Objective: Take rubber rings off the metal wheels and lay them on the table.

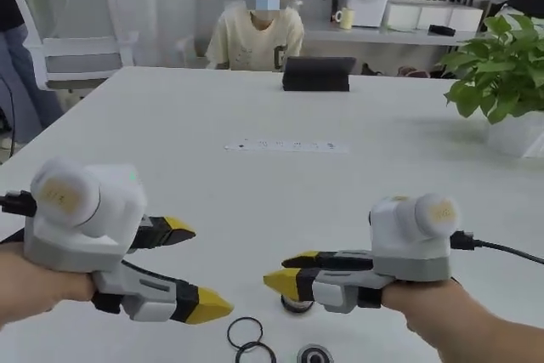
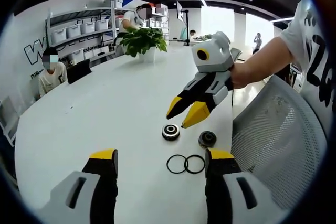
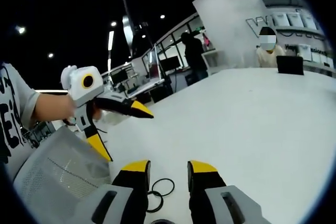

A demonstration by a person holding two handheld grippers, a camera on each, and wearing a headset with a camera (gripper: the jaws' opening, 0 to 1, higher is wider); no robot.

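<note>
Holding my left gripper (image 1: 194,265) low over the white table (image 1: 280,184), I have its jaws spread wide and nothing between them. The two rubber rings (image 2: 186,164) lie flat on the table side by side, touching where they meet, and in the left gripper view they sit just ahead of the gap between my yellow tips.

My right gripper (image 2: 184,117) comes in from the other side of the rings, its jaws released with a narrower gap and likewise empty. Its tips point down at an angle and hang above the table without touching anything.

Just beyond the rings from my left gripper stands one metal wheel (image 2: 170,132), upright on its flat face with a bright centre, right under the tips of my right gripper. A second metal wheel (image 2: 207,139), darker, lies just beside the rings, near the table edge. I cannot tell whether either wheel has rubber on it.

Far past the rings, a potted plant (image 1: 501,65) stands on the table, and a person sits at the far edge behind a dark laptop (image 1: 316,74)
</note>
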